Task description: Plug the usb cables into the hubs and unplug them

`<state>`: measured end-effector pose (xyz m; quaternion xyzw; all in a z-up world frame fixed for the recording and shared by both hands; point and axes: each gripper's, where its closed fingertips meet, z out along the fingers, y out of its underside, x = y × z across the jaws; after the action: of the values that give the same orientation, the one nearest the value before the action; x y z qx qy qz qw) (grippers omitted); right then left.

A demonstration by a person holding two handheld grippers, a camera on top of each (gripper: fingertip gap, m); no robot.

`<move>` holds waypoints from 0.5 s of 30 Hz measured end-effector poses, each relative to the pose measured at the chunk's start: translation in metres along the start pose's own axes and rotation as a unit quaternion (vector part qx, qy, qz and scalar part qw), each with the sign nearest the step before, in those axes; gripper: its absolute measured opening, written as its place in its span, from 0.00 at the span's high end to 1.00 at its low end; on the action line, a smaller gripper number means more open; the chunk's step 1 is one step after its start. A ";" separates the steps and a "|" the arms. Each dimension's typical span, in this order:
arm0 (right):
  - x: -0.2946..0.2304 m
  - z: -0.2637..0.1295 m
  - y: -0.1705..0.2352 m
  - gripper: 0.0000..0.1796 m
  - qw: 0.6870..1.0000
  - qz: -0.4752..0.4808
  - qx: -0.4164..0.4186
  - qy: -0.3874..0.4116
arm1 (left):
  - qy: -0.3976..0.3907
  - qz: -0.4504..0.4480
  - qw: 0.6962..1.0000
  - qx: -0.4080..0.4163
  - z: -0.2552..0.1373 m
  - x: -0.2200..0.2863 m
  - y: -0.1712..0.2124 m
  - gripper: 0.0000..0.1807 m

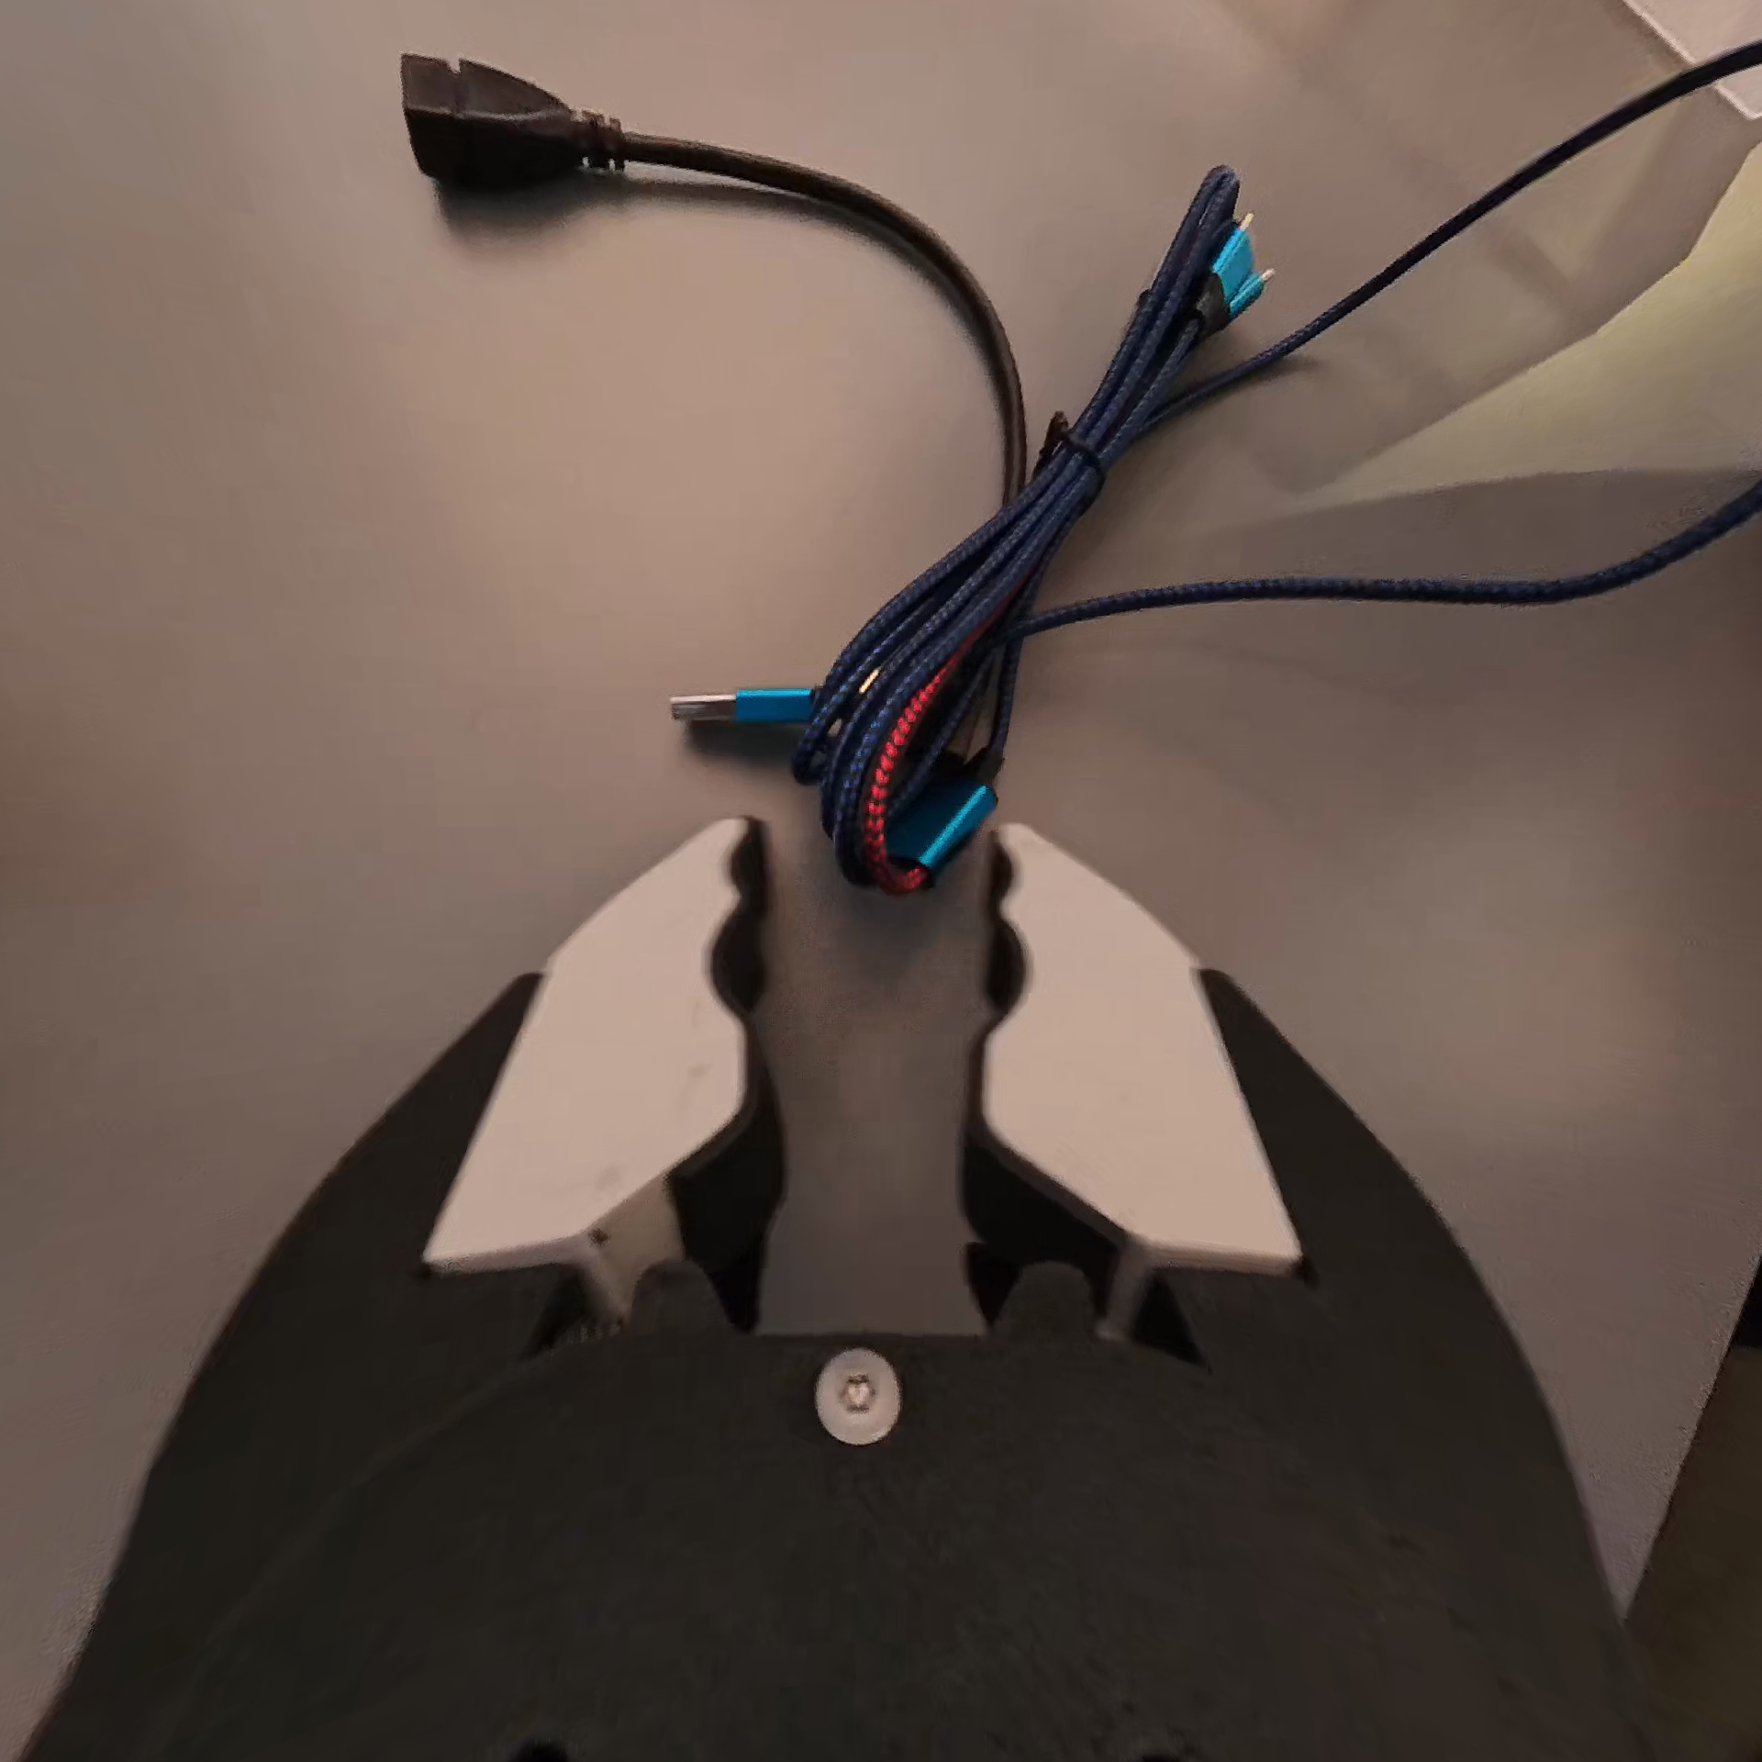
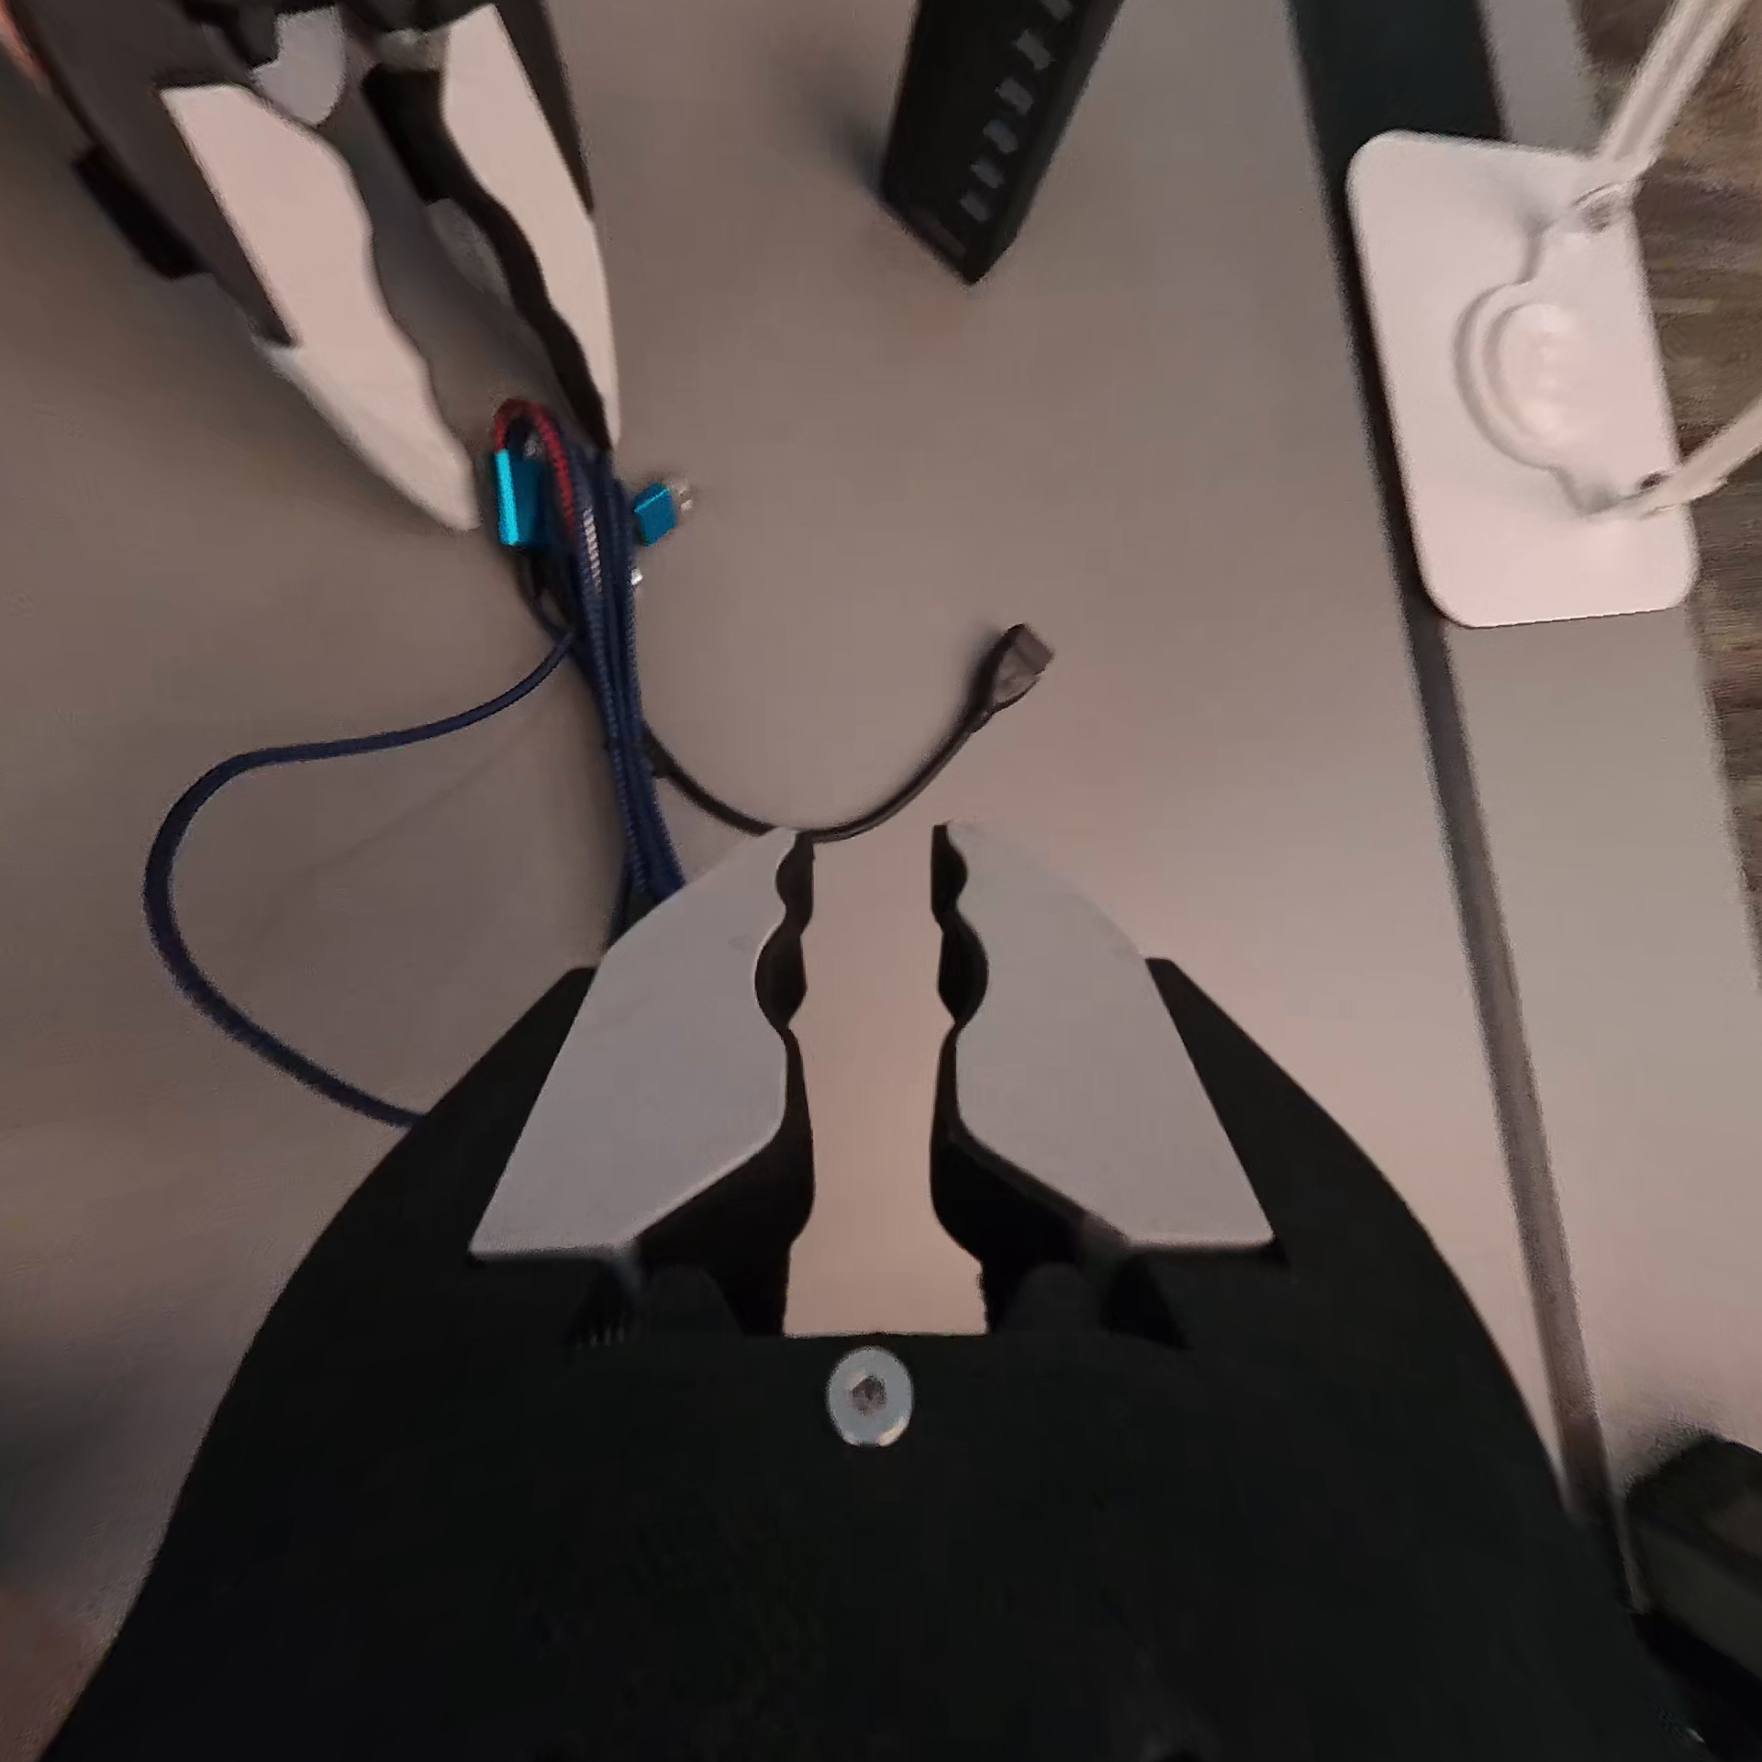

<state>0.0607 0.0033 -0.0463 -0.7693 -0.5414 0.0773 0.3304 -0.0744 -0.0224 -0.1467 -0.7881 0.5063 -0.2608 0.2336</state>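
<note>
A tied bundle of blue braided USB cables (image 1: 963, 620) with one red strand lies on the grey table (image 1: 334, 572). A cyan USB-A plug (image 1: 739, 707) sticks out to the left of it. My left gripper (image 1: 877, 834) is open, and the bundle's near end with a cyan connector (image 1: 944, 828) sits at its fingertips, not clamped. A black cable (image 1: 915, 238) ends in a socket (image 1: 477, 119) at the far left. My right gripper (image 2: 868, 834) is open and empty, its tips at the black cable (image 2: 858, 828). A black USB hub (image 2: 1001, 124) lies beyond. The left gripper (image 2: 534, 467) shows there too.
A white lamp base (image 2: 1516, 381) stands near the table's right edge (image 2: 1487, 858). A loose blue cable (image 2: 191, 858) loops to the left of my right gripper. A pale lit patch (image 1: 1621, 362) lies at the far right in the left wrist view. The tips of one gripper are about 20 cm away from the tips of the other. The socket (image 1: 477, 119) is about 15 cm from both grippers' fingertips. My right wrist view (image 2: 1006, 645) looks at it from another angle. Between my left fingertips and the black USB hub (image 2: 1001, 124) there is roughly 15 cm.
</note>
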 end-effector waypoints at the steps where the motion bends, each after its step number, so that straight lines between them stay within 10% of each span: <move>1: -0.004 0.001 0.003 0.87 1.000 0.003 -0.005 -0.013 | 0.008 -0.005 1.000 0.009 0.002 0.002 -0.003 0.86; 15: 0.024 0.047 0.007 0.87 0.995 0.097 -0.006 0.002 | 0.088 0.003 0.996 0.029 0.000 0.082 -0.017 0.91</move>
<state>0.0534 0.0433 -0.0809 -0.8201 -0.4641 0.1040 0.3183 -0.0340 -0.0917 -0.1220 -0.7538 0.5193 -0.3427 0.2113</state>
